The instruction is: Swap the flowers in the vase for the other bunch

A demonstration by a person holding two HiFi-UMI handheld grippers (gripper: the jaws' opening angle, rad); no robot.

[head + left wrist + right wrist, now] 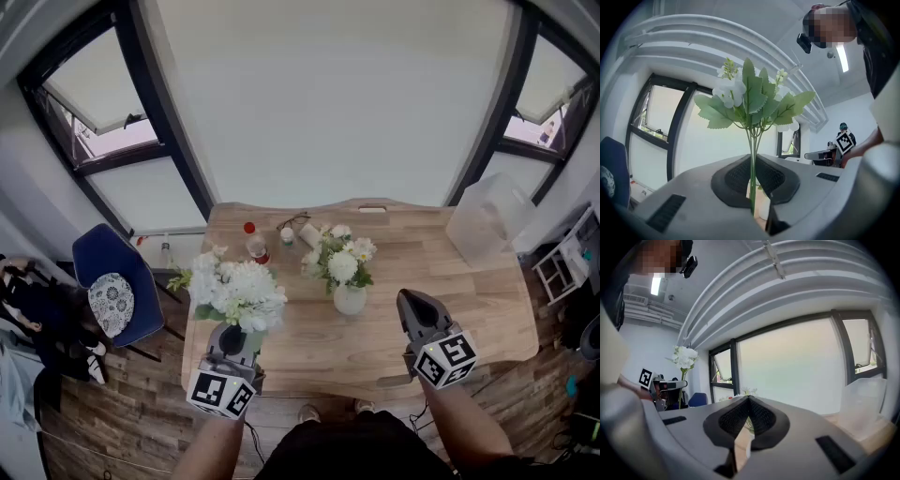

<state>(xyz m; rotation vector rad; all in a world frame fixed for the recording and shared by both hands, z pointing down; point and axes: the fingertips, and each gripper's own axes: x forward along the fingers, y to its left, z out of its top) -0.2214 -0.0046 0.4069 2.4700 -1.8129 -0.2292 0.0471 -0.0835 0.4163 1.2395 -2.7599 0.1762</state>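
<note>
- We find the left claw [232, 336] clamped on the white bunch [239, 292] by its stems, at the tabletop's [441, 281] near left edge.
- The right claw [409, 302] is closed on nothing.
- The vase [350, 300] holds flowers [339, 261] at mid tabletop.
- The bottle [256, 247] has print too small to read.

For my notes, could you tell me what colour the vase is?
The vase is white, seen best in the head view.

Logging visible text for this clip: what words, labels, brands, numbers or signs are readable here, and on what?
No readable text in any view.
Left gripper marker cube: black-and-white square patterns only, no letters or digits.
Right gripper marker cube: likewise patterns only.
Red-capped bottle on the table: any label is too small to read.
</note>
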